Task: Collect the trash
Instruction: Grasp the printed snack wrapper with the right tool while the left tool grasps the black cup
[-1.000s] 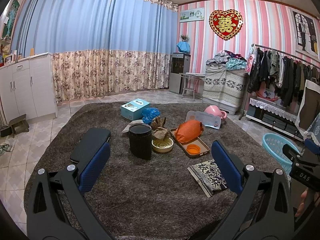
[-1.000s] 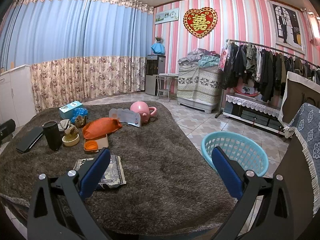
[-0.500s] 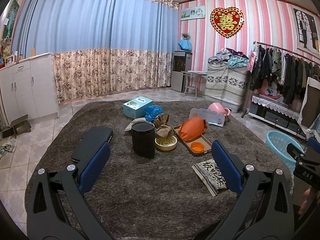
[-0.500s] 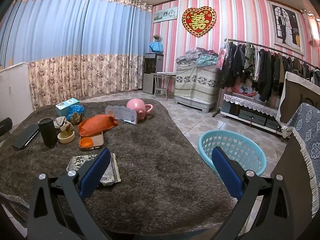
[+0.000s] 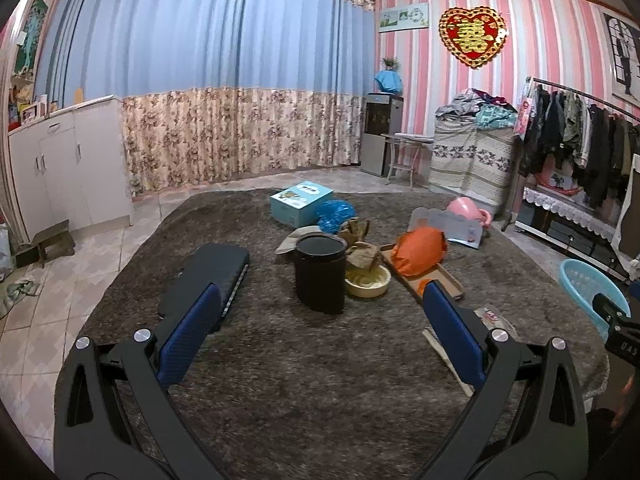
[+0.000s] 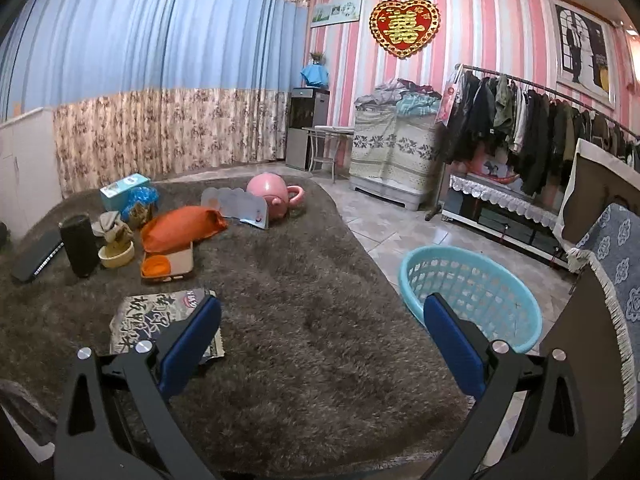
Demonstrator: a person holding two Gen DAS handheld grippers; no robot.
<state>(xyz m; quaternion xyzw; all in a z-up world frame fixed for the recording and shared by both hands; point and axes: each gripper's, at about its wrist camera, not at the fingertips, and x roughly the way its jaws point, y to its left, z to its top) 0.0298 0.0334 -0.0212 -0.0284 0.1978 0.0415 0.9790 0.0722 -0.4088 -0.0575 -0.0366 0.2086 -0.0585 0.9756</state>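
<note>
On the dark shaggy rug (image 5: 304, 368) lies a cluster: a black cylindrical bin (image 5: 320, 274), a cream bowl (image 5: 368, 280) with crumpled brown paper (image 5: 362, 254), an orange bag (image 5: 420, 250) on a brown tray (image 5: 444, 276), a blue plastic bag (image 5: 336, 214) and a printed wrapper (image 6: 160, 316). My left gripper (image 5: 320, 336) is open and empty, short of the bin. My right gripper (image 6: 322, 338) is open and empty, above the rug between the wrapper and a light blue basket (image 6: 472, 300).
A black keyboard (image 5: 204, 280) lies left of the bin. A teal box (image 5: 300, 202), a pink pot (image 6: 272, 194) and a white card (image 6: 236, 208) lie at the far side. A clothes rack (image 6: 532, 128) and cabinet stand right; white cupboards (image 5: 68, 168) stand left.
Both grippers have moved forward a little toward the cluster; the objects look larger and closer. Both stay open and empty.
</note>
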